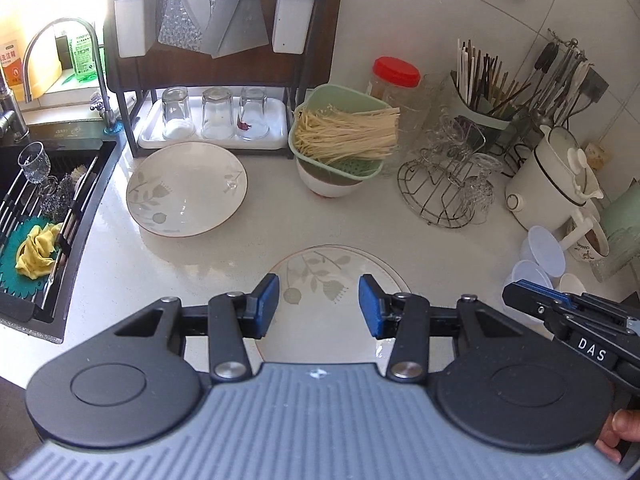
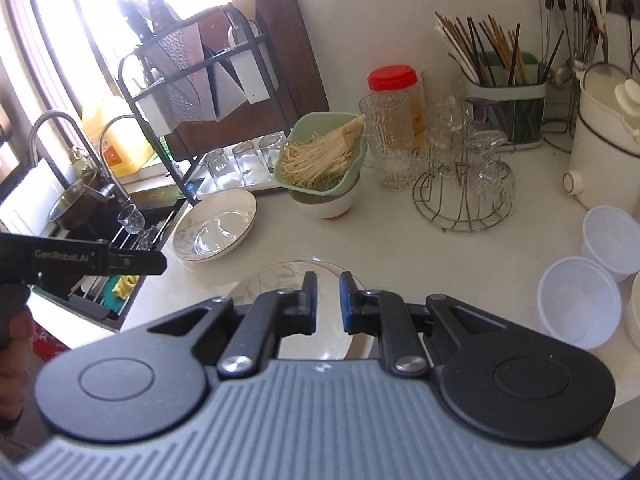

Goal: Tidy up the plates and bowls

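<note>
Kitchen counter [image 1: 260, 232] by the sink: the near floral plate [image 1: 320, 280] lies flat right under both tools, the matching deep plate [image 1: 186, 188] back-left. Left gripper [image 1: 318, 306] is spread wide and empty above the near plate; right gripper [image 2: 328, 302] has a narrower gap, also empty.

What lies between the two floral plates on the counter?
Only bare white counter separates the near plate from the far plate; the left wrist view shows it.

Left tongs [image 1: 318, 306] agape over near plate [image 1: 320, 276]; second plate [image 1: 186, 188] beyond, beside sink [image 1: 80, 216].
</note>
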A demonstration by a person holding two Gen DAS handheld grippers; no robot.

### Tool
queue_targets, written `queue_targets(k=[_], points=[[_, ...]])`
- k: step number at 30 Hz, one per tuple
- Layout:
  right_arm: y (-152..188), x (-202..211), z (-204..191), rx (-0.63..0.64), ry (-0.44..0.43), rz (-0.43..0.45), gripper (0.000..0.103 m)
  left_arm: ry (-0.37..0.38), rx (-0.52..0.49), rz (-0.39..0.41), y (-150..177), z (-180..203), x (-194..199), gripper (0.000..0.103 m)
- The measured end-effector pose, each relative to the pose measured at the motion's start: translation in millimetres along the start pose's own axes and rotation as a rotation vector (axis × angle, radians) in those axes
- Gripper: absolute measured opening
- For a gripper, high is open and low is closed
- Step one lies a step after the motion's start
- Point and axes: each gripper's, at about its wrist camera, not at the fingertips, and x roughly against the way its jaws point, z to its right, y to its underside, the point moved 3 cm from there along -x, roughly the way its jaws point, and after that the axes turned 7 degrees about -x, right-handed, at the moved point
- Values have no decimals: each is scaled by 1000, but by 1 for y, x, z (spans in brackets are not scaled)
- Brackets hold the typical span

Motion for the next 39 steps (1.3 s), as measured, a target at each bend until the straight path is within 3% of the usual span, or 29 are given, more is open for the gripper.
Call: queue_targets(k=[18,26,39], points=[[16,12,-12,120,-59,-22,15,-83,116,-15,29,-6,15,50],[13,13,-27,119,-48,-10,15,-67,108,-31,27,-26,12,50],[4,-24,-64,87,-41,-14,15,-38,94,-24,5,-81,1,54]])
